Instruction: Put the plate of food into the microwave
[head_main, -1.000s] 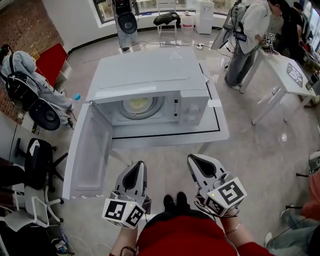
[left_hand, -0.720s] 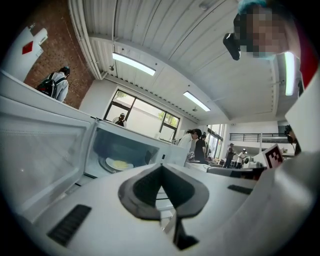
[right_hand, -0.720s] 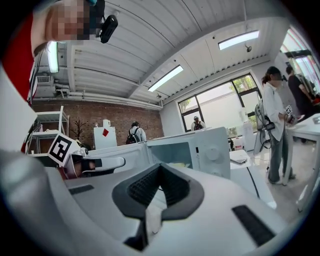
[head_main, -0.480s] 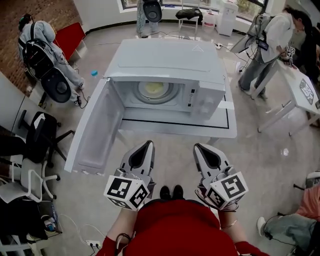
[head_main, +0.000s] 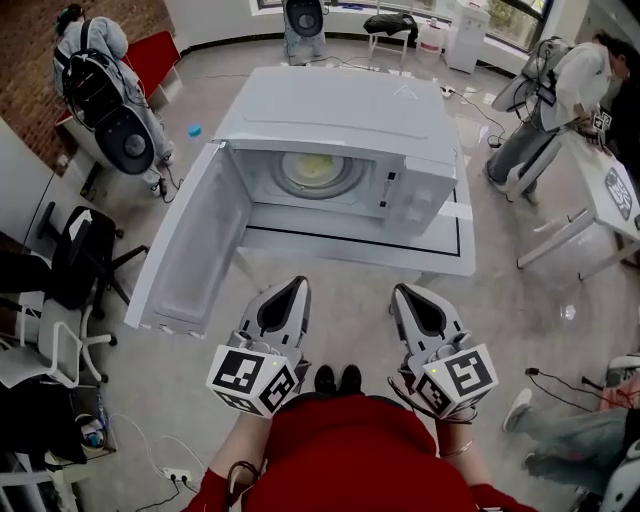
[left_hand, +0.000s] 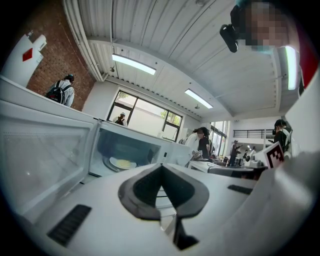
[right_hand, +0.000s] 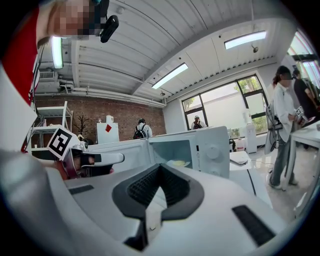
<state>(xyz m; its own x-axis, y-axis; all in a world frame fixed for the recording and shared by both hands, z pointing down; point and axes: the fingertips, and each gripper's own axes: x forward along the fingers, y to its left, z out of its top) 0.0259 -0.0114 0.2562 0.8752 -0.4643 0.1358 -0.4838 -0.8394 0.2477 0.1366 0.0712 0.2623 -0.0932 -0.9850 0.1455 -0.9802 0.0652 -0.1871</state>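
The white microwave (head_main: 340, 120) stands on a low white table (head_main: 440, 262), its door (head_main: 190, 245) swung wide open to the left. A plate of yellowish food (head_main: 316, 170) lies on the turntable inside; it also shows as the plate (left_hand: 122, 163) in the left gripper view and the plate (right_hand: 178, 163) in the right gripper view. My left gripper (head_main: 292, 288) and right gripper (head_main: 403, 294) are held side by side in front of the table, well short of the microwave. Both are shut and empty, seen as left gripper (left_hand: 161, 170) and right gripper (right_hand: 159, 171).
The open door juts out past the table's left front corner. Office chairs (head_main: 70, 270) stand at the left. A white desk (head_main: 600, 190) with a person (head_main: 555, 90) beside it is at the right. More people (head_main: 95, 60) are at the far left.
The microwave and table have come nearer and moved toward the middle of the head view. Both grippers sit slightly higher in it, still shut, side by side.
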